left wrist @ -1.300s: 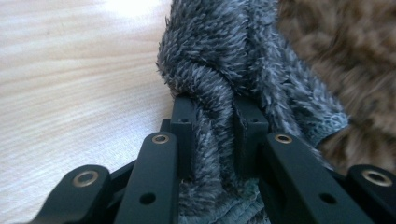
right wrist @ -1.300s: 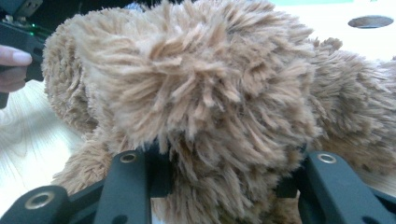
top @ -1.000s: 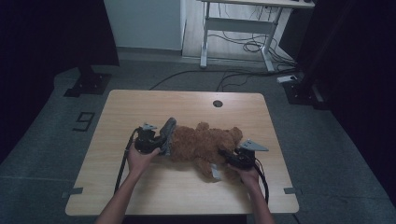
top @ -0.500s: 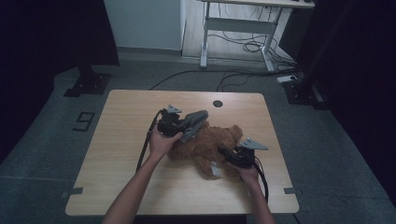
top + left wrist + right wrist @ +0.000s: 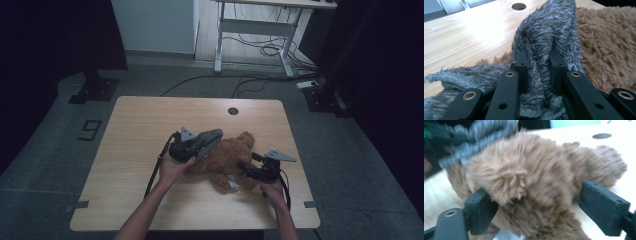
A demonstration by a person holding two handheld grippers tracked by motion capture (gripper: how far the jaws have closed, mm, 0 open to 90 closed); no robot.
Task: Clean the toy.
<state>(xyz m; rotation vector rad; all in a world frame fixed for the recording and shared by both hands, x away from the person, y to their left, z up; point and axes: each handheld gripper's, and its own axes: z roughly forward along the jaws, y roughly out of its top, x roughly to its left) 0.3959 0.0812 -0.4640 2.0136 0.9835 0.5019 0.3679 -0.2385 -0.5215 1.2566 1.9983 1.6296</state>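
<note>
A brown plush bear (image 5: pixel 226 156) lies on the wooden table (image 5: pixel 140 120), right of centre. My left gripper (image 5: pixel 202 144) is shut on a grey fuzzy cloth (image 5: pixel 209 137), holding it just over the bear's left side; the cloth (image 5: pixel 544 37) is bunched between the black jaws of the left gripper (image 5: pixel 539 58), with the bear (image 5: pixel 604 45) beside it. My right gripper (image 5: pixel 243 167) is at the bear's near right. Its jaws have just been opening and now stand wide on either side of the bear's fur (image 5: pixel 529 180), the right pad (image 5: pixel 604 210) clear of it.
A round cable hole (image 5: pixel 232 110) sits near the table's far edge. Beyond the table stand a white desk frame (image 5: pixel 255 30) with cables on the floor and dark stands at left (image 5: pixel 92 85) and right.
My left gripper has carried the grey cloth from the bear's left end away from the person and to the right, over the bear. The right gripper stayed in place and opened its jaws.
</note>
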